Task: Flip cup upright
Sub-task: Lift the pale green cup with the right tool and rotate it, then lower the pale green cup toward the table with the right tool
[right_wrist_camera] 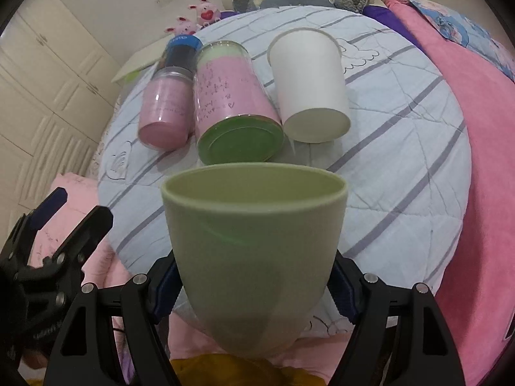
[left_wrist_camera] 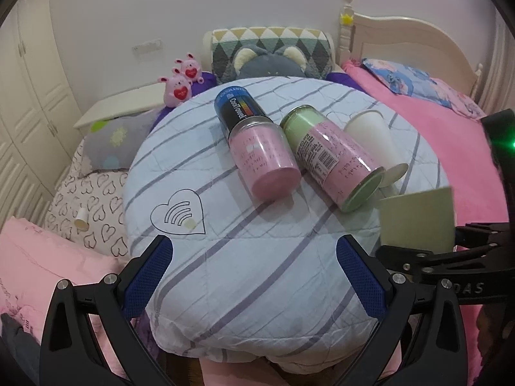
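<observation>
My right gripper (right_wrist_camera: 254, 289) is shut on a pale green cup (right_wrist_camera: 254, 241), which it holds rim up, above the near edge of a round striped cushion (right_wrist_camera: 402, 160). The same cup shows at the right of the left wrist view (left_wrist_camera: 418, 218), held by the right gripper (left_wrist_camera: 425, 257). My left gripper (left_wrist_camera: 254, 273) is open and empty over the cushion's (left_wrist_camera: 225, 257) near part. A white paper cup (right_wrist_camera: 309, 90) lies on its side on the cushion, and it also shows in the left wrist view (left_wrist_camera: 373, 135).
Two pink-wrapped jars (left_wrist_camera: 267, 160) (left_wrist_camera: 334, 157) and a blue-capped can (left_wrist_camera: 235, 106) lie on the cushion beside the white cup. Pink bedding (left_wrist_camera: 450, 148), pillows, pink plush toys (left_wrist_camera: 180, 87) and a headboard (left_wrist_camera: 402, 35) surround it. Wardrobe doors (left_wrist_camera: 29, 96) stand at the left.
</observation>
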The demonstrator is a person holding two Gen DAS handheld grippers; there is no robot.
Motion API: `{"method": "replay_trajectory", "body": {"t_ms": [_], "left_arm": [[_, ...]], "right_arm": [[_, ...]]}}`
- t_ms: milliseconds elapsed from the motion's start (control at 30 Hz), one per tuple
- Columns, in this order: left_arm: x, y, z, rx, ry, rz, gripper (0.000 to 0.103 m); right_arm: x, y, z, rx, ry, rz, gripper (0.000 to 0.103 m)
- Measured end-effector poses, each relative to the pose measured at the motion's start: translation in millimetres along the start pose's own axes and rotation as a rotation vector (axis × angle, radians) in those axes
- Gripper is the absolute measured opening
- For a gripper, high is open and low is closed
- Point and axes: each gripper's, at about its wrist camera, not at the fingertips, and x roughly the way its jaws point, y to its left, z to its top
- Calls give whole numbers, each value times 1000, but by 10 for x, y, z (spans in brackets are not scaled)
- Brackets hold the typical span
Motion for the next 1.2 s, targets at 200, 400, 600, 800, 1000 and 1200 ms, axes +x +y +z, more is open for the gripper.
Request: {"method": "replay_trajectory", "body": {"t_ms": [200,400,600,800,1000,1200], "left_arm": [[58,41,-45,-14,6,-18,103],[32,89,-66,-46,-1,-17,103],[-31,55,-95,-54,-11,-8,103],[-101,-9,-110,-57,-21,-12,103],[-210,-209,-73,-36,-40,-40,103],[-284,-538,-20,-15,-50,-59,103]], "right_arm": [[141,-52,-52,47,13,-2,78],[75,-31,-103,57,-15,31,79],[-105,-40,-109,57,-70,31,80],[-301,-44,-129,39,-133,22,80],[-614,-117,-182,35,-229,16,80],[-829,-374,-225,72,-293,-3,80]]}}
